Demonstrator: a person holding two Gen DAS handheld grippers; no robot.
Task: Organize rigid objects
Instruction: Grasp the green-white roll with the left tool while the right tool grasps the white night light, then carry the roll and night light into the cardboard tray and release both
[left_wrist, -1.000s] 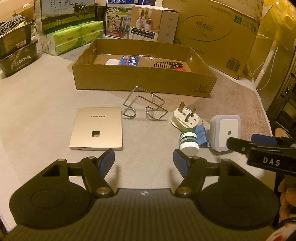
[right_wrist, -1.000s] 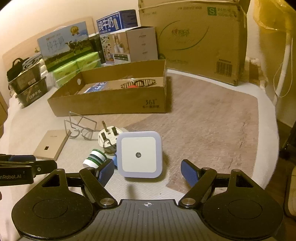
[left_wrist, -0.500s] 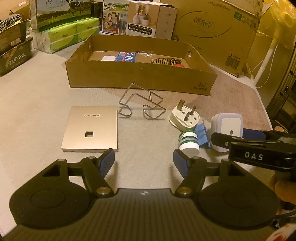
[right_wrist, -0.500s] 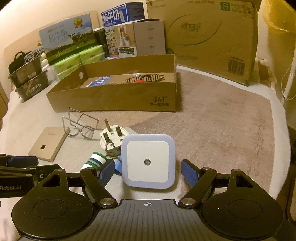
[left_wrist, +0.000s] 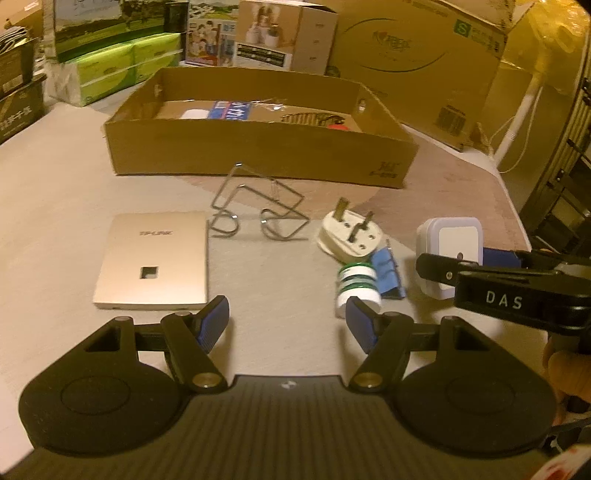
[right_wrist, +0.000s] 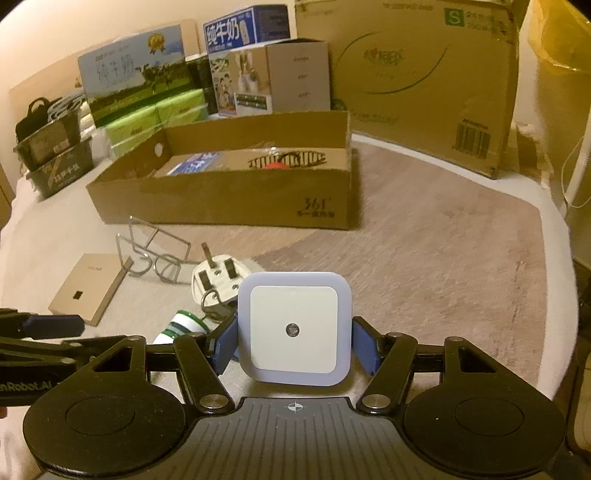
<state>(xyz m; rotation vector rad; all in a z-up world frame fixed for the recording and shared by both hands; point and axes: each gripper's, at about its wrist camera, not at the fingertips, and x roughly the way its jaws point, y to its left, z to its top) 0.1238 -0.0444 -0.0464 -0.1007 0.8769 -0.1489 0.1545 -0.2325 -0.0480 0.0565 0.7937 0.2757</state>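
Note:
A white square night light (right_wrist: 293, 328) stands on the table between the blue pads of my right gripper (right_wrist: 294, 343). Its jaws are closing, and both pads lie against the light's sides. In the left wrist view the same night light (left_wrist: 448, 240) shows at the right with the right gripper's black fingers (left_wrist: 443, 267) around it. My left gripper (left_wrist: 286, 321) hovers open over bare table, nothing between its pads. Ahead of it lie a gold TP-LINK panel (left_wrist: 155, 266), a wire stand (left_wrist: 258, 218), a white plug (left_wrist: 349, 236), a green-and-white roll (left_wrist: 356, 286) and a blue clip (left_wrist: 388, 273).
A low open cardboard box (left_wrist: 258, 155) with a few items inside sits behind the loose objects. Larger cartons (right_wrist: 424, 74), milk boxes and green tissue packs (left_wrist: 110, 70) line the back. The table's rounded edge (right_wrist: 565, 258) falls away on the right.
The right gripper's jaws have come in from well apart to both sides of the night light. The left gripper has stayed put and open.

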